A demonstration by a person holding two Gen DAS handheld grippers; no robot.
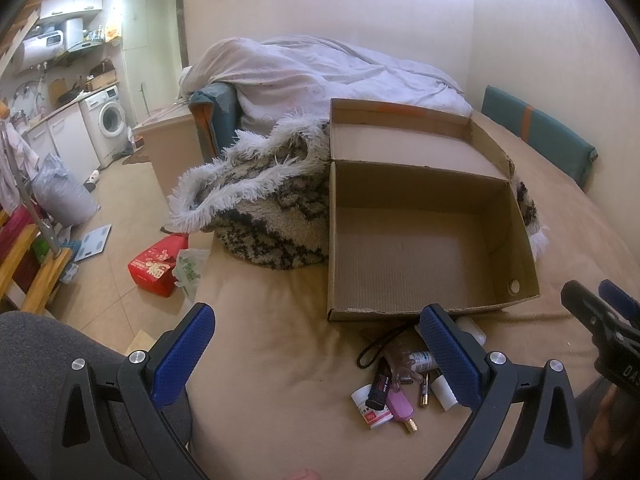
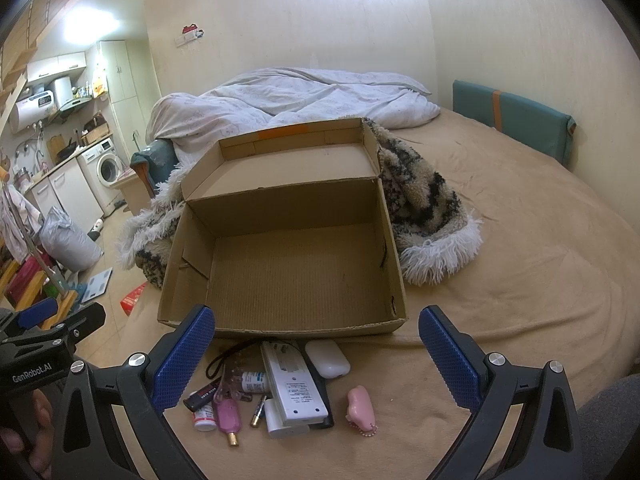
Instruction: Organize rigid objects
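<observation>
An open, empty cardboard box (image 2: 288,276) sits on the tan bed; it also shows in the left wrist view (image 1: 416,264). A pile of small objects lies in front of it: a white remote (image 2: 294,384), a white case (image 2: 327,358), a pink toy (image 2: 361,404), a pink bottle (image 2: 228,416), a white pill bottle (image 2: 205,418), a battery (image 2: 258,405) and a black lighter (image 2: 204,396). My right gripper (image 2: 316,360) is open above the pile. My left gripper (image 1: 316,360) is open, left of the pile (image 1: 396,388).
A shaggy patterned blanket (image 2: 424,204) lies behind the box, a white duvet (image 2: 288,96) beyond it. A teal cushion (image 2: 512,120) leans on the right wall. The bed edge drops to the floor at left, with a red bag (image 1: 154,268) there.
</observation>
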